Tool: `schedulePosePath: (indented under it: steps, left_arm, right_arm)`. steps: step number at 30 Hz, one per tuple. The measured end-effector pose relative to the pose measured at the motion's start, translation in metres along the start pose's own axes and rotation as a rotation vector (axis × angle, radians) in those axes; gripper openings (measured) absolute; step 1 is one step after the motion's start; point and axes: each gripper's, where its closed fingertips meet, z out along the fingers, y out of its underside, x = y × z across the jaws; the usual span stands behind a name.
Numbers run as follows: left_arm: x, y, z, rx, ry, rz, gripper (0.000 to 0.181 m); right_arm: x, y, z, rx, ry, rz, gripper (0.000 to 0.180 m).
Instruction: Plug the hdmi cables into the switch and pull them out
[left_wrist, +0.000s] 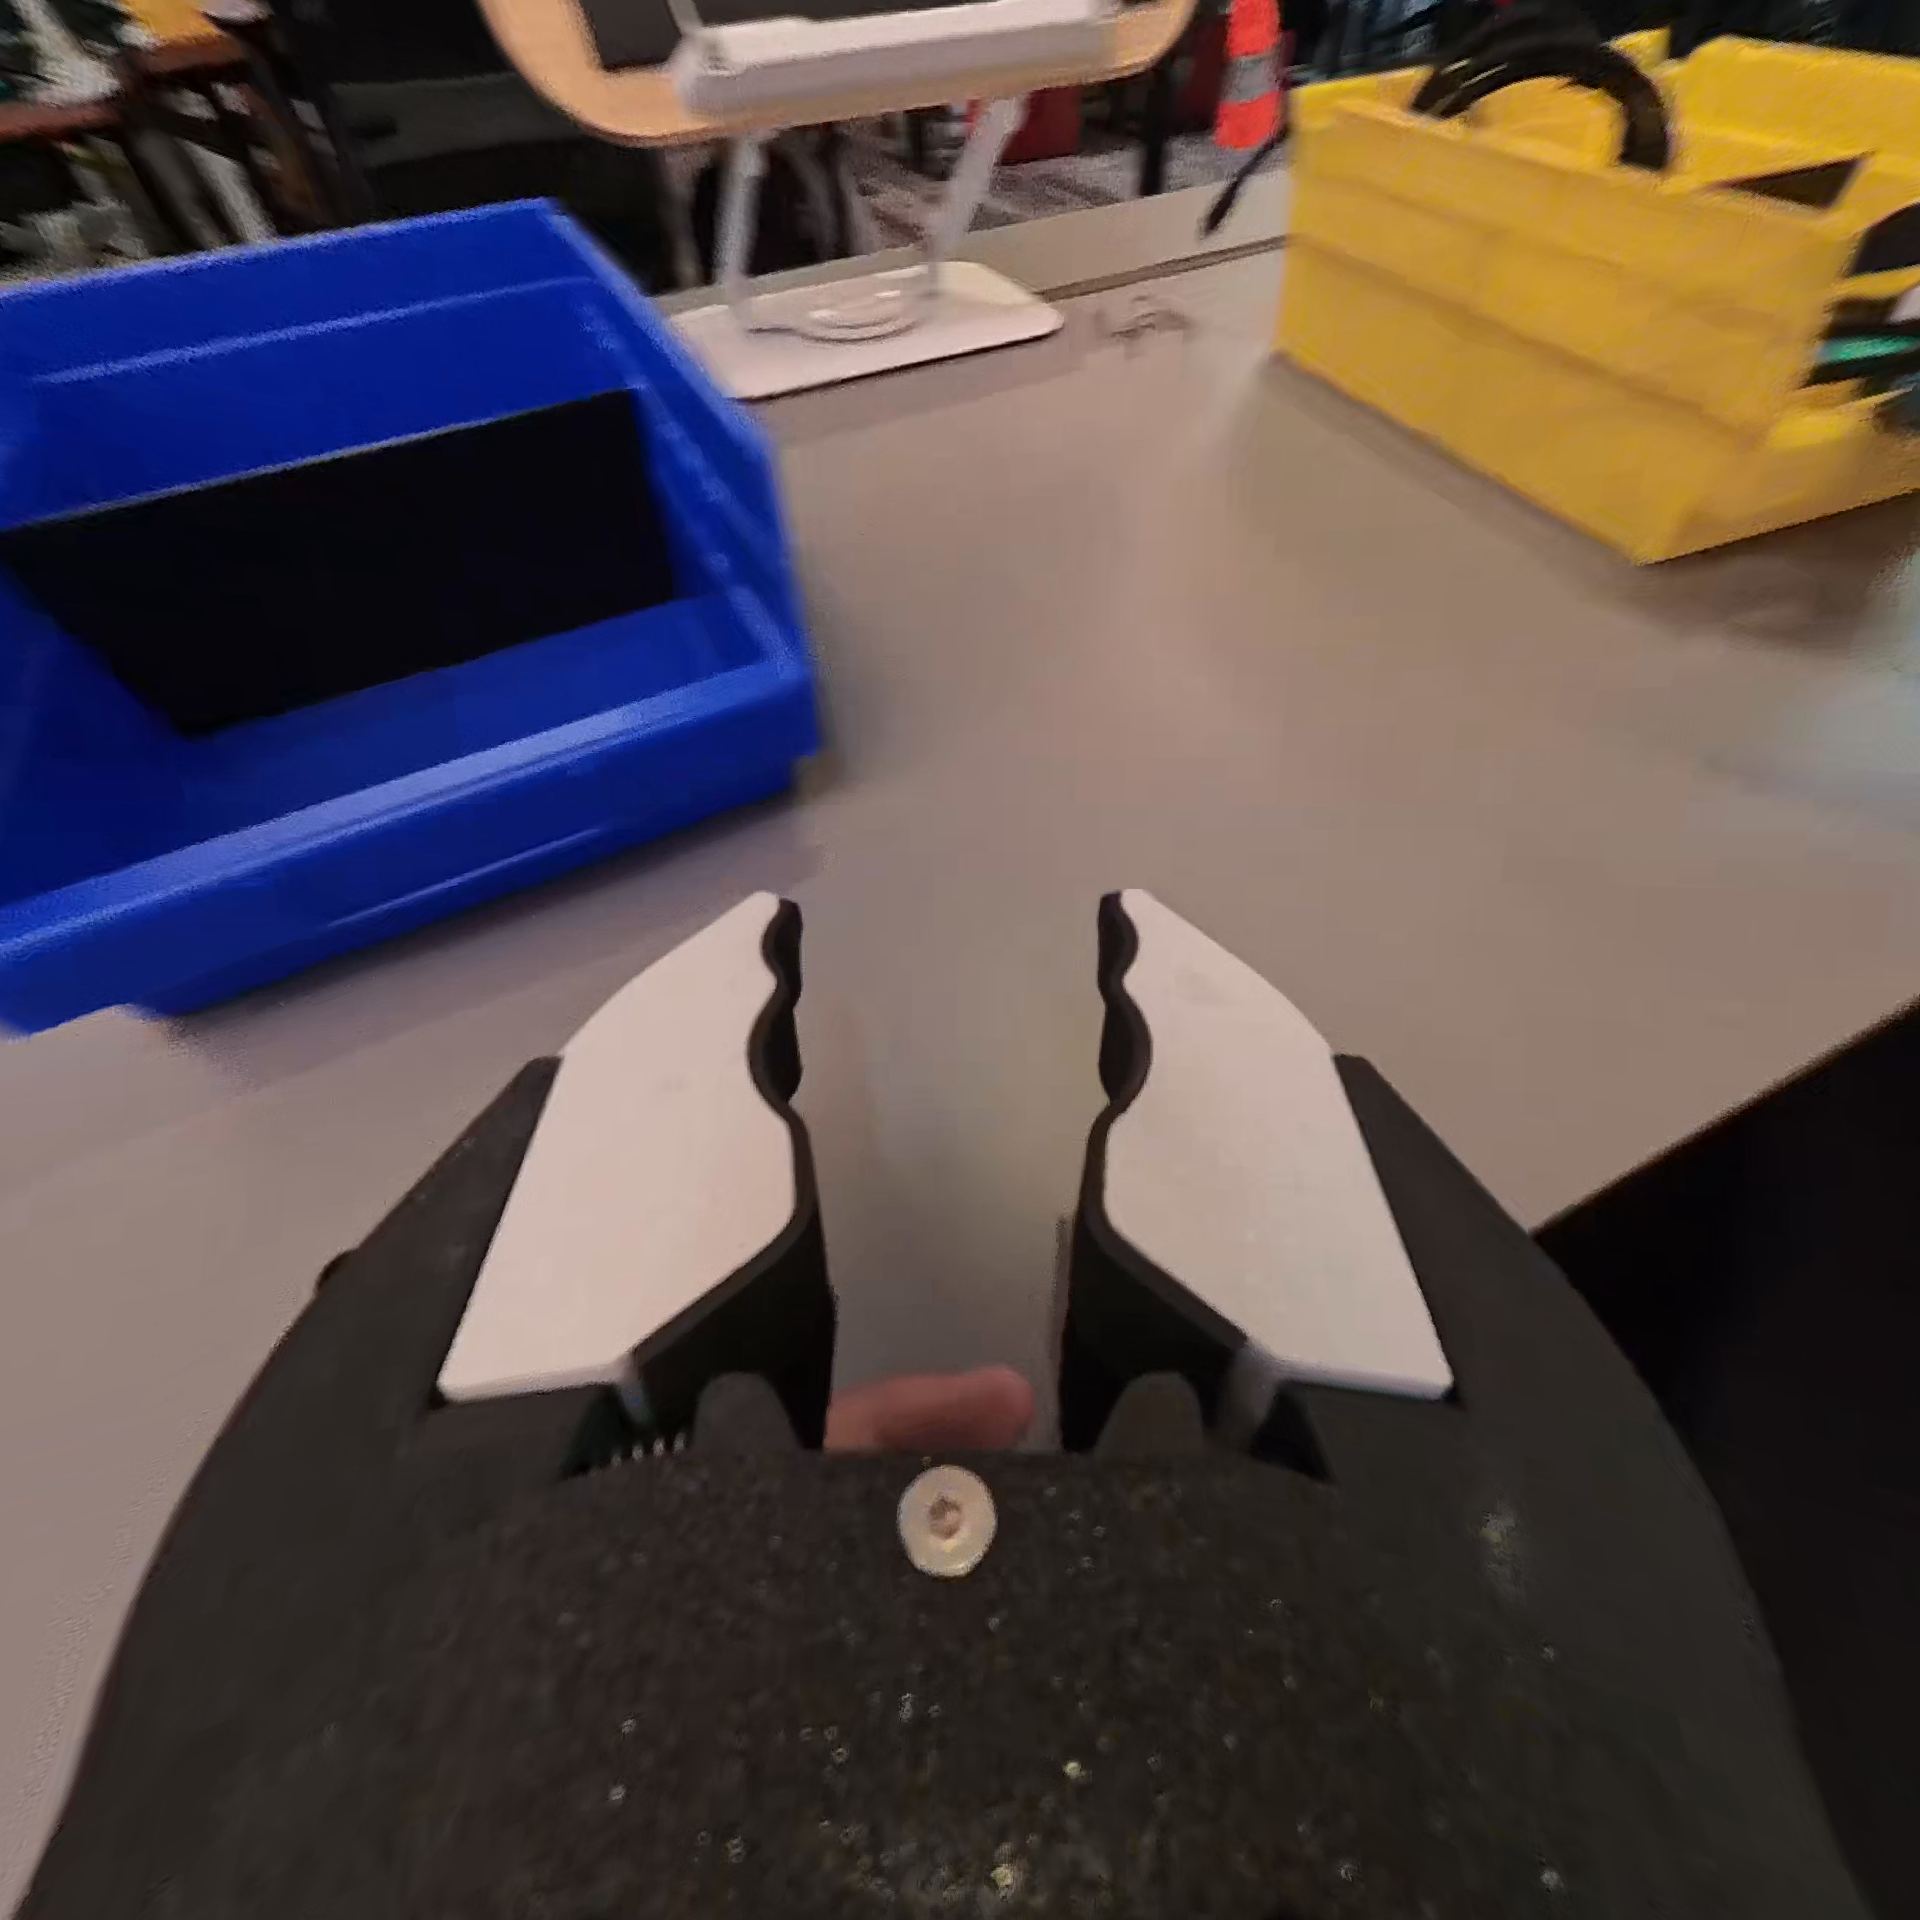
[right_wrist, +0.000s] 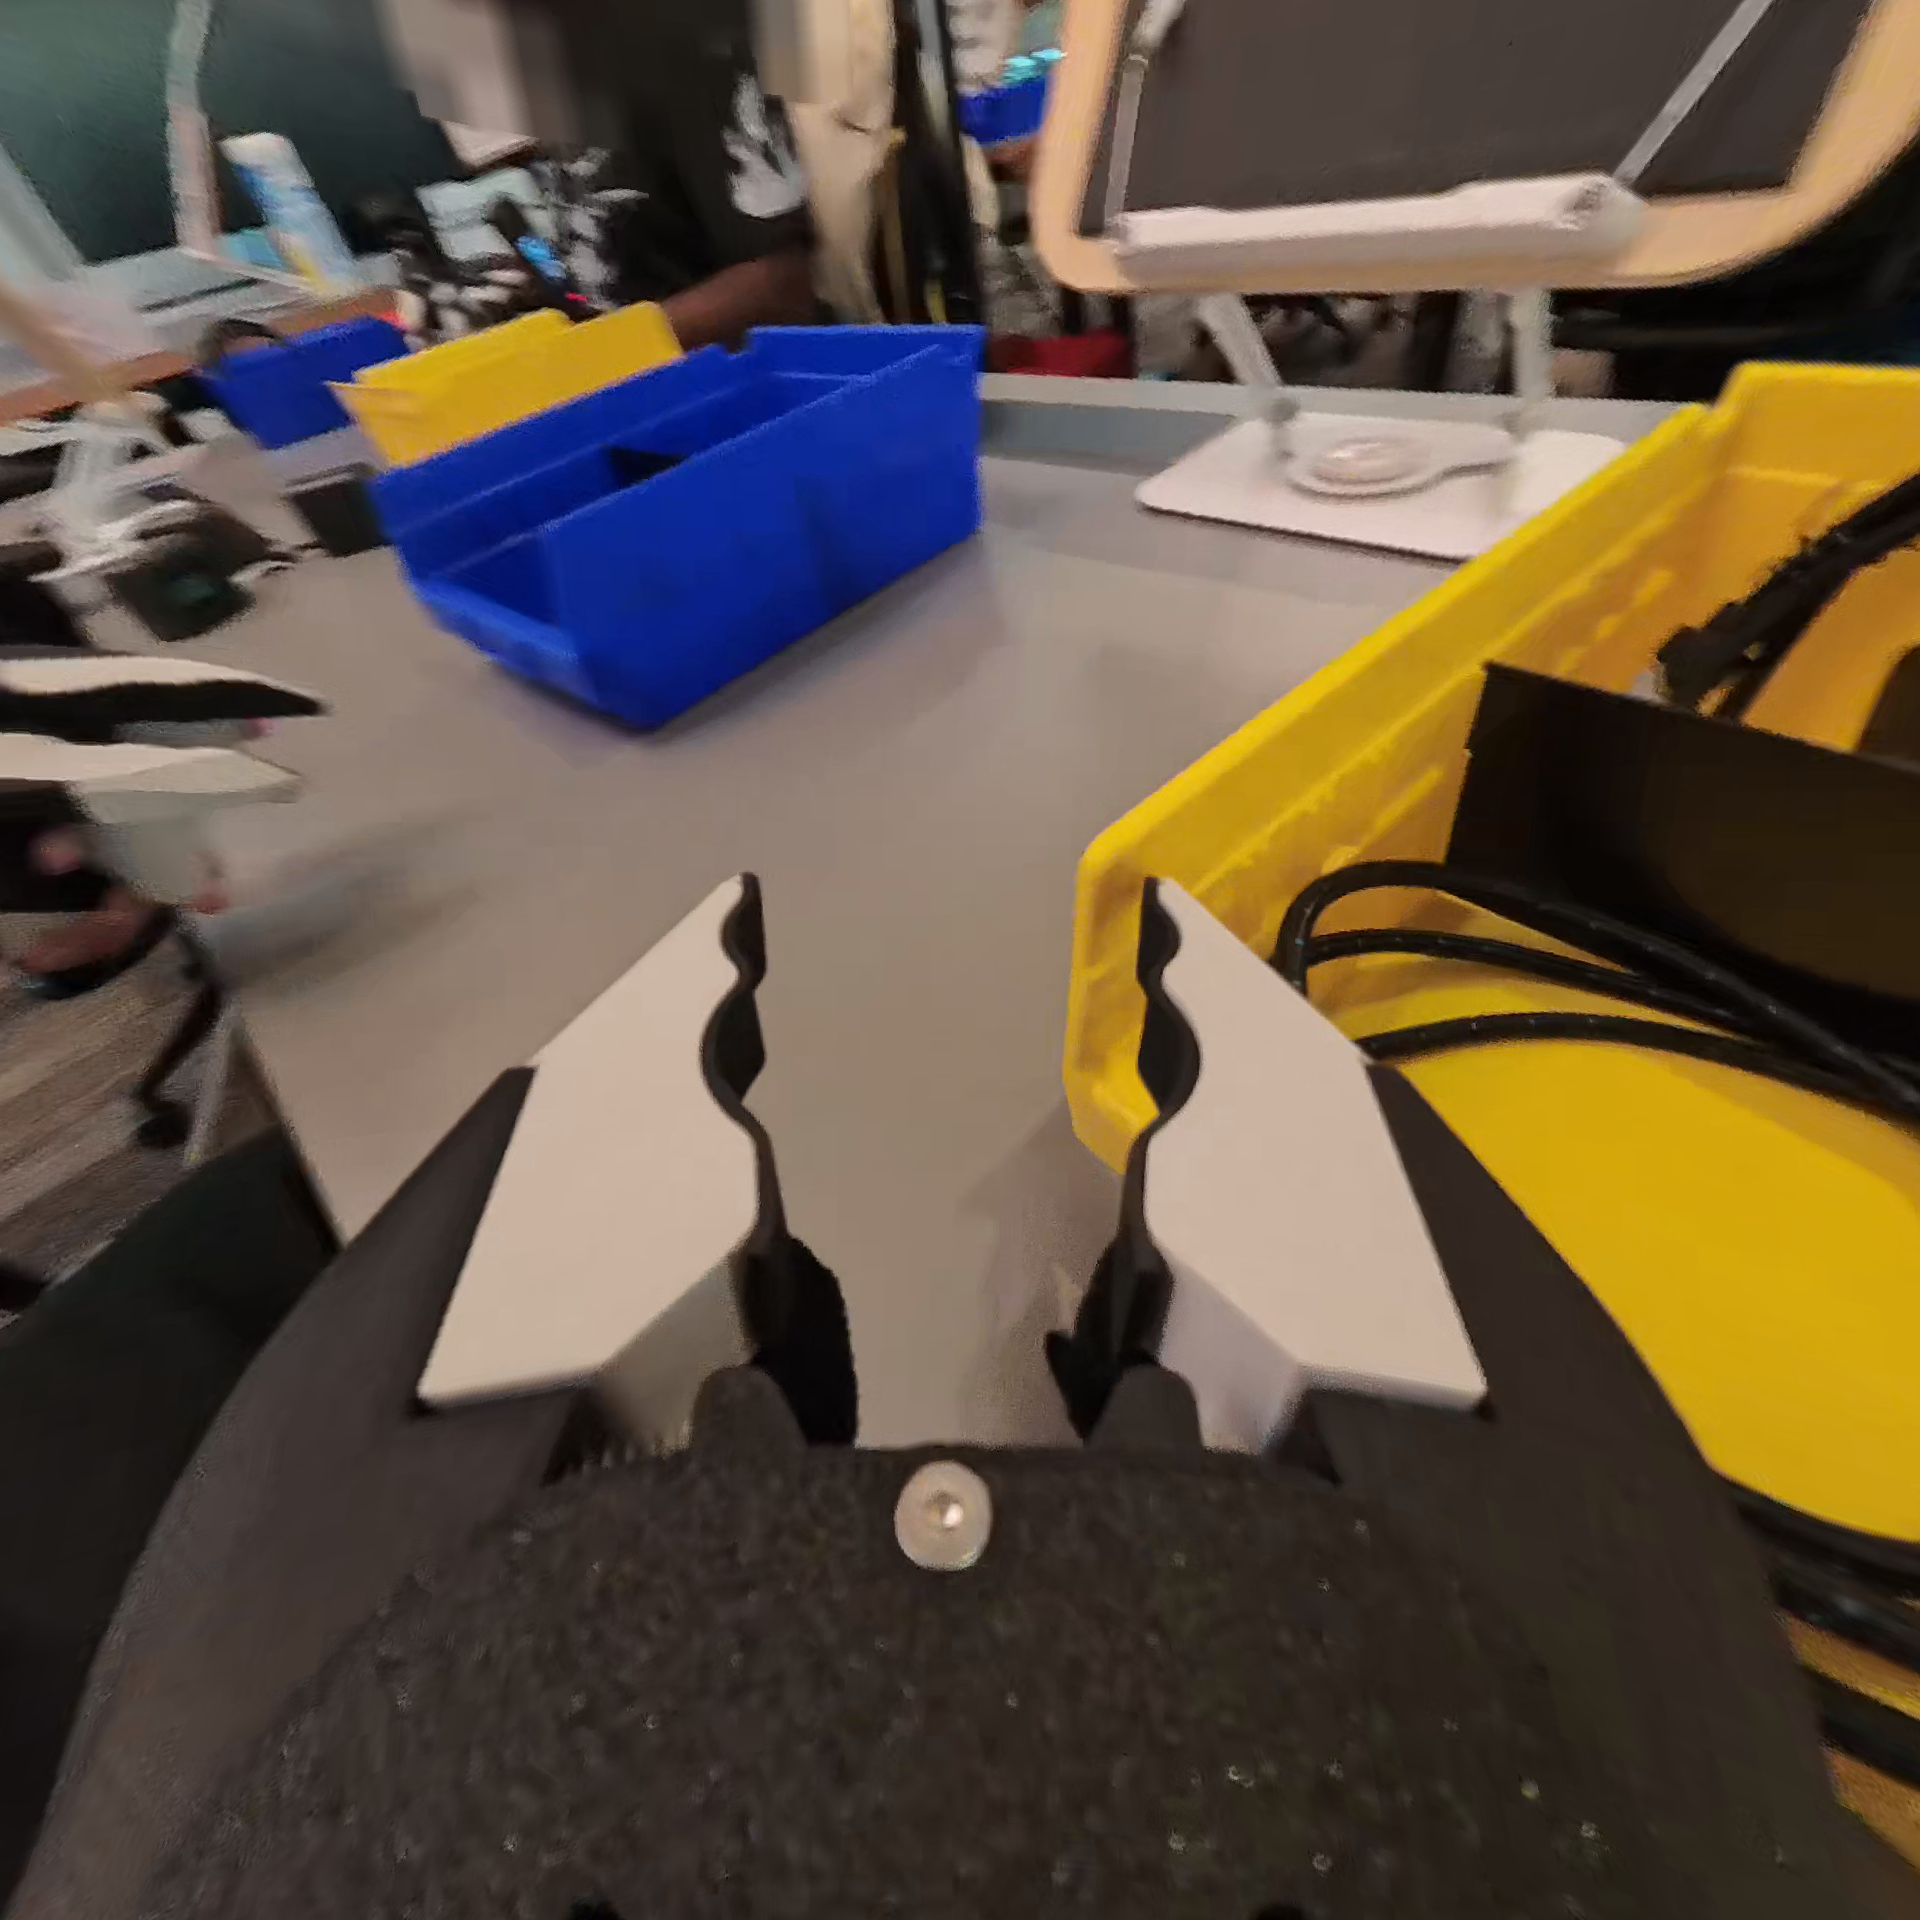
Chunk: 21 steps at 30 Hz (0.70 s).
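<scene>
Both grippers, left (left_wrist: 949, 914) and right (right_wrist: 948, 896), are hovering spread and empty over the grey surface (left_wrist: 1247, 727); black cables (right_wrist: 1558, 966) are lying tangled in the yellow bin (right_wrist: 1299, 790), risking snagging together when lifted; no switch is showing.

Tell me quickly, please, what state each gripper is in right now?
Left gripper: open, holding nothing.
Right gripper: open, holding nothing.

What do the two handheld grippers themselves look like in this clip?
Both match: the left gripper and right gripper each have a grainy black body with a silver screw at its centre and two light-grey tapered jaws lined with wavy black pads. No cables or sleeves show on them.
</scene>
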Motion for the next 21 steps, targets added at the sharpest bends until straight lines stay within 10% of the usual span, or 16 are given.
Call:
schedulePosePath:
  steps: [5, 12, 21]
  left_arm:
    - [0.106, -0.025, 0.040, 0.005, 0.197, 0.046, 0.062]
    - [0.198, -0.070, 0.139, -0.038, 0.161, 0.006, 0.049]
    - [0.221, -0.085, 0.218, -0.057, 0.097, -0.055, 0.023]
  right_arm:
    - [0.014, -0.026, -0.044, 0.181, 0.136, -0.078, 0.073]
    - [0.135, -0.027, -0.150, 0.268, 0.738, -0.034, 0.064]
    - [0.166, 0.044, -0.128, -0.010, 0.819, 0.192, 0.019]
